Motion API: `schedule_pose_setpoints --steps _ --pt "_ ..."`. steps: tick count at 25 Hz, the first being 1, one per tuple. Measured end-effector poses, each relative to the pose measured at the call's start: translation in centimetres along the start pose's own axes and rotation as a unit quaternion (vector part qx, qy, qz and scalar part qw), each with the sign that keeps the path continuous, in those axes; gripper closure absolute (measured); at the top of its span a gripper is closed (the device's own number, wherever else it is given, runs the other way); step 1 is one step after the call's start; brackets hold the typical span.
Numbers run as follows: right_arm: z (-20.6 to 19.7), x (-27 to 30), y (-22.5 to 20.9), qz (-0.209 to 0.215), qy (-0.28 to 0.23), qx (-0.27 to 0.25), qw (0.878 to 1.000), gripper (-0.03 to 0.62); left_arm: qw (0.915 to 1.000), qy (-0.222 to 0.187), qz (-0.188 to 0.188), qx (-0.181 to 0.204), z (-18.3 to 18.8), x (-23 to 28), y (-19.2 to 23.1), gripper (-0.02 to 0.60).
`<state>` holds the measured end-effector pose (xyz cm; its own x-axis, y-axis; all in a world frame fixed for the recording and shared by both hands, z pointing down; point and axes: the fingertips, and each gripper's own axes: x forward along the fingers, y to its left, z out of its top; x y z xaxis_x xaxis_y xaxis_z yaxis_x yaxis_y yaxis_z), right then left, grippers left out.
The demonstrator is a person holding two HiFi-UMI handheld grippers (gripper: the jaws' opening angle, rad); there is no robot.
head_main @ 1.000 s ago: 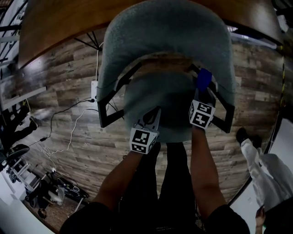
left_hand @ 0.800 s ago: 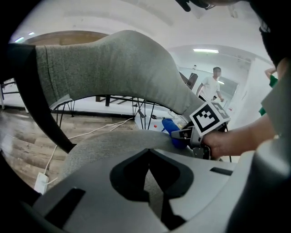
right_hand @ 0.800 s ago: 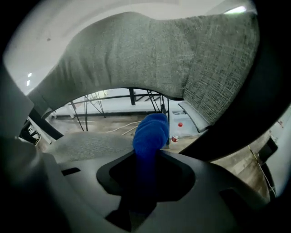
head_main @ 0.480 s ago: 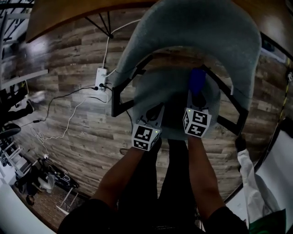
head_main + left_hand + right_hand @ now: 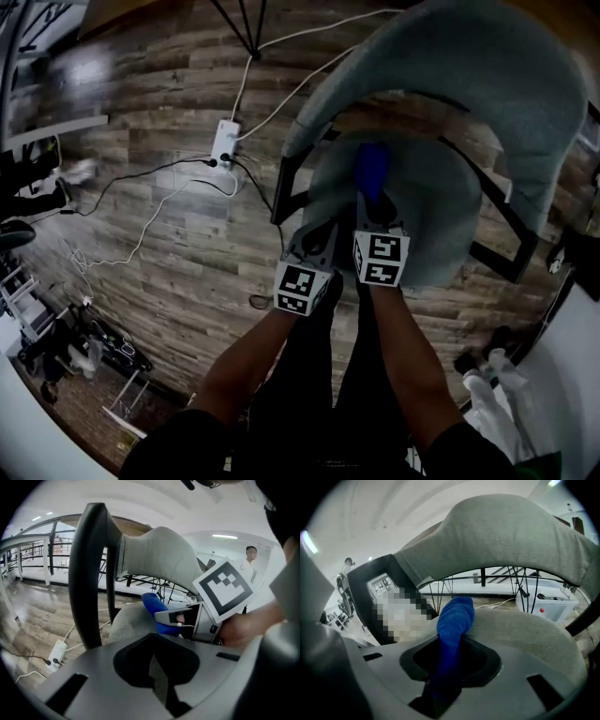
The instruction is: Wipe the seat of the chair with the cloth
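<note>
The grey upholstered chair has its seat [image 5: 422,220] in front of me and its curved backrest [image 5: 478,66] beyond, with black frame arms [image 5: 286,187] at the sides. My right gripper [image 5: 373,202] is shut on a blue cloth [image 5: 372,169], which presses on the seat's left-middle part. From the right gripper view the cloth [image 5: 454,618] runs out of the jaws onto the seat [image 5: 525,634]. My left gripper [image 5: 314,246] hovers at the seat's front left edge, shut with nothing in it. Its own view shows the black arm [image 5: 89,573], the cloth [image 5: 153,607] and the right gripper's marker cube [image 5: 225,590].
A white power strip [image 5: 225,142] with trailing cables lies on the wood floor left of the chair. Black table legs [image 5: 239,23] stand at the top. A person in white [image 5: 492,389] is at the lower right. A white bin [image 5: 553,604] sits behind the chair.
The right gripper has swept the blue cloth leftward across the seat, from beside the right arm to the left-middle. The left gripper has stayed by the seat's front left edge.
</note>
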<state>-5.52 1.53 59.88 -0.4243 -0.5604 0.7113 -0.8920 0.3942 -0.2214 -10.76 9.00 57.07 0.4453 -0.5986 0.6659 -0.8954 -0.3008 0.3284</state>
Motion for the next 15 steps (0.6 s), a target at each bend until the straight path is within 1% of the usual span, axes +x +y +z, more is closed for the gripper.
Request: schedule_pose_setpoints --steps 5,7,9,11,15 --pt "-0.4 1.0 3.5 0.012 0.005 0.002 1.000 0.485 0.9999 -0.005 0.011 -0.010 -0.7 -1.5 1.6 0.575" --pt "-0.2 1.5 4.7 0.019 0.006 -0.001 1.000 0.485 0.9994 -0.008 0.016 -0.029 -1.1 -2.1 2.7 0.575" --pt "-0.6 2.0 5.7 0.024 0.014 -0.004 1.000 0.485 0.9981 -0.009 0.018 -0.058 -1.6 -2.6 3.6 0.575" --pt "-1.3 2.4 6.0 0.023 0.027 -0.007 0.999 0.485 0.9968 -0.008 0.022 -0.076 -2.0 -2.9 4.1 0.575" --pt "-1.9 2.6 6.0 0.012 0.033 -0.013 0.999 0.487 0.9962 -0.007 0.030 -0.081 -2.5 -3.3 4.7 0.575"
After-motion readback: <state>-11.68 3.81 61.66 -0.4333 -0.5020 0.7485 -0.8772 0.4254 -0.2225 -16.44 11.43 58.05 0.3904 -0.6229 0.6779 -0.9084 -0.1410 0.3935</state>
